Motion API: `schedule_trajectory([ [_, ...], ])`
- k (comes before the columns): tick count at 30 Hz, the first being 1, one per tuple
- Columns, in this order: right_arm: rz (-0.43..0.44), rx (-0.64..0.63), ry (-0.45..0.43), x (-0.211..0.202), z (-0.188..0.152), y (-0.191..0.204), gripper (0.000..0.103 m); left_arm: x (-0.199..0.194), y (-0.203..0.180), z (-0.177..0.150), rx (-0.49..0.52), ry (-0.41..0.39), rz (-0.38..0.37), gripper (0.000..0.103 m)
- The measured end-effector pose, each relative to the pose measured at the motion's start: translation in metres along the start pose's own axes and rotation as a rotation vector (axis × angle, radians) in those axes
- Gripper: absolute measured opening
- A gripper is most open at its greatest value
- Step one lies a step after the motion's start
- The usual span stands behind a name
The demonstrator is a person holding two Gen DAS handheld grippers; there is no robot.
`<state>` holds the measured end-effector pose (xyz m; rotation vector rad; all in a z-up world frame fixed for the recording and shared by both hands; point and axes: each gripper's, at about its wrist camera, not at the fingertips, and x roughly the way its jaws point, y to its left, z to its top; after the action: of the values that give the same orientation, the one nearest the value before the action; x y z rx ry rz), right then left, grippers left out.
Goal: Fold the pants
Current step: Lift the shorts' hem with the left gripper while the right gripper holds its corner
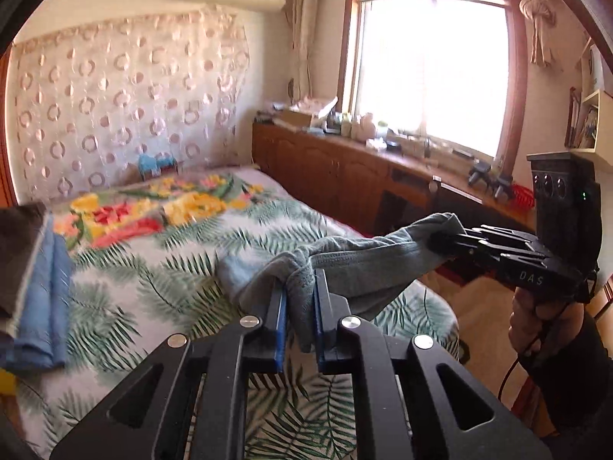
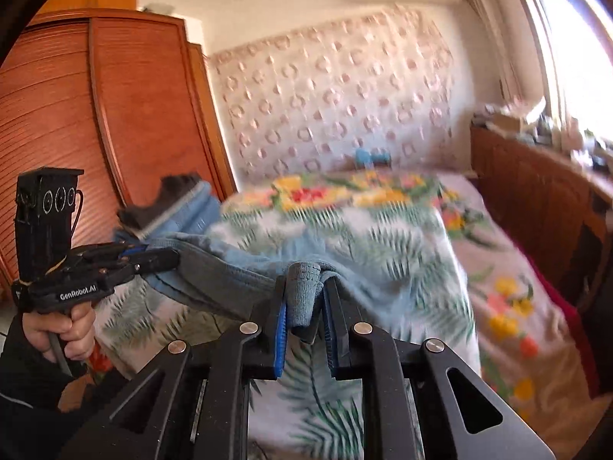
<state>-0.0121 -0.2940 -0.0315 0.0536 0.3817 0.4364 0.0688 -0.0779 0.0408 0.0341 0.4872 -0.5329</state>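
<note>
Grey-blue pants (image 1: 356,264) hang stretched between both grippers above the bed. My left gripper (image 1: 300,287) is shut on a bunched edge of the pants; it also shows at the left of the right wrist view (image 2: 153,258). My right gripper (image 2: 304,295) is shut on another bunched edge of the pants (image 2: 237,280); it shows at the right of the left wrist view (image 1: 440,241). The rest of the pants trails down onto the bed between them.
The bed (image 1: 161,268) has a palm-leaf and flower cover. A stack of folded blue and dark clothes (image 1: 34,280) lies at its left side. A wooden cabinet (image 1: 345,176) with clutter runs under the window. A wooden wardrobe (image 2: 95,115) stands left.
</note>
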Motion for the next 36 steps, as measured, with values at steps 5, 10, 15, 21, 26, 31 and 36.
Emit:
schedule_trajectory([
  [5,0.019,-0.075,-0.081,-0.020,0.037,0.024,0.016,-0.032,0.009,0.035,0.020,-0.090,0.043,0.012],
  [10,0.046,-0.146,-0.141,-0.025,0.073,0.046,0.016,-0.047,0.033,0.059,0.020,-0.139,0.095,0.012],
  [15,0.079,-0.149,-0.113,0.010,0.091,0.045,0.016,-0.018,0.067,0.054,0.000,-0.101,0.132,0.012],
  [21,0.073,-0.172,-0.043,0.075,0.108,0.029,0.016,0.037,0.115,0.051,-0.036,-0.039,0.181,0.012],
  [26,0.033,-0.232,-0.010,0.133,0.165,0.039,0.016,0.048,0.136,0.089,-0.019,-0.059,0.241,0.012],
  [31,0.005,-0.266,-0.099,0.159,0.221,0.055,0.016,0.038,0.134,0.134,0.058,-0.133,0.304,0.012],
  [36,0.034,-0.233,-0.102,0.157,0.231,0.060,0.016,0.035,0.134,0.103,0.048,-0.109,0.312,0.012],
])
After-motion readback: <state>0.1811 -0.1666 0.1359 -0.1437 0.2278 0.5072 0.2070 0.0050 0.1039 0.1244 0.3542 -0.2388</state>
